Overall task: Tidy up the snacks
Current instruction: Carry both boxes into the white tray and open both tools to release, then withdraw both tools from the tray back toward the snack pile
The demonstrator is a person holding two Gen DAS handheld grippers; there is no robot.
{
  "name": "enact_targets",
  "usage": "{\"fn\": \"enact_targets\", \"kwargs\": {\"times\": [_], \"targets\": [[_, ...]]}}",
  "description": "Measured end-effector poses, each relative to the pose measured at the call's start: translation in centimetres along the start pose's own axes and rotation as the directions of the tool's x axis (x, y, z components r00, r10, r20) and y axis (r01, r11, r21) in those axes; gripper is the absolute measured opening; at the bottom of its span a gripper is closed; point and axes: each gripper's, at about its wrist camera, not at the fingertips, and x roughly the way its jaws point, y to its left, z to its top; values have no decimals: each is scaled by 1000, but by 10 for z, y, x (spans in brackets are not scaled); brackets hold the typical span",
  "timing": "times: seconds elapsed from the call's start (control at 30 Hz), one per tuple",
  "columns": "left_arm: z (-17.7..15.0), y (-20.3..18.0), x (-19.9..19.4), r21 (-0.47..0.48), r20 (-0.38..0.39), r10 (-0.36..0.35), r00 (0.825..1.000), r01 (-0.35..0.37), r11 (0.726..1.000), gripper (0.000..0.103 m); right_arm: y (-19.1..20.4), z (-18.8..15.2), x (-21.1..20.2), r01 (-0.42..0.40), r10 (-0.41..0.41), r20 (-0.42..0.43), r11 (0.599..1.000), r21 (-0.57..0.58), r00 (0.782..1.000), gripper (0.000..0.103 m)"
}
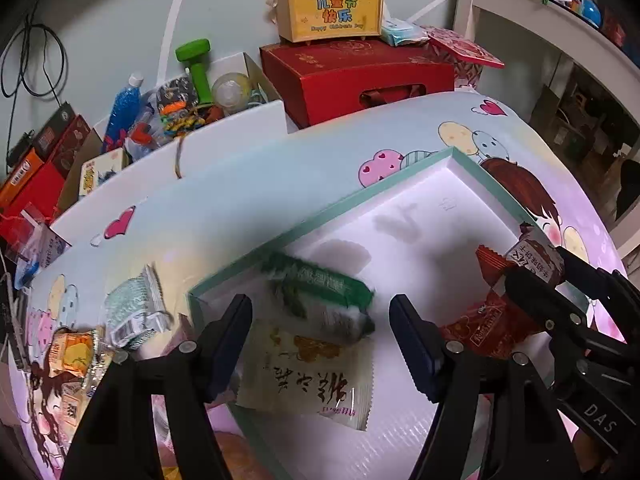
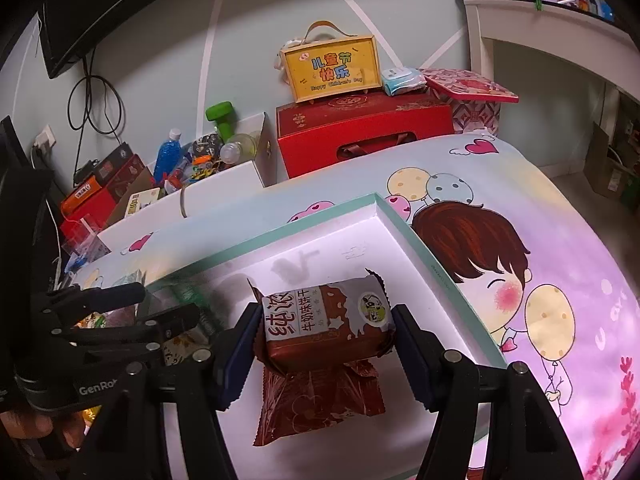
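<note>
Brown biscuit pack (image 2: 326, 330) clamped in right gripper (image 2: 324, 344) jaws, held over white box (image 2: 436, 280). Left gripper (image 1: 320, 340) jaws open, empty, above green pack (image 1: 320, 300) and cream pack (image 1: 308, 376) lying inside. Red pack (image 2: 320, 400) also inside. Step judged: loading box. Next: lower, release. Two packs (image 1: 132, 312) outside on bench.
</note>
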Motion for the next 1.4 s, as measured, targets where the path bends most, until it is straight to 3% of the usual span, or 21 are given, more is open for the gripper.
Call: {"fn": "enact_targets", "kwargs": {"times": [0.23, 0.33, 0.6, 0.67, 0.73, 1.07, 1.4], "targets": [[0, 9, -14, -29, 3, 45, 999, -45, 999, 73, 2, 0, -1, 4, -4, -6, 1000, -10, 1000, 70], [-2, 14, -17, -44, -9, 83, 996, -84, 996, 80, 2, 0, 1, 17, -17, -12, 1000, -12, 1000, 73], [-7, 22, -19, -66, -12, 145, 989, -145, 987, 81, 5, -2, 6, 46, -47, -34, 998, -46, 998, 80], [-8, 25, -19, -79, -11, 156, 988, -156, 985, 84, 6, -2, 8, 54, -56, -36, 997, -55, 998, 91], [-9, 28, -18, -90, -12, 176, 984, -176, 980, 98, 5, -3, 9, 63, -65, -36, 996, -58, 997, 103], [-14, 34, -17, -124, -17, 202, 979, -202, 972, 101, -2, -5, 15, 102, -105, -70, 994, -48, 992, 103], [-12, 34, -27, -126, -2, 192, 981, -191, 974, 101, 1, -1, 1, 105, -107, -50, 993, -47, 993, 103]]}}
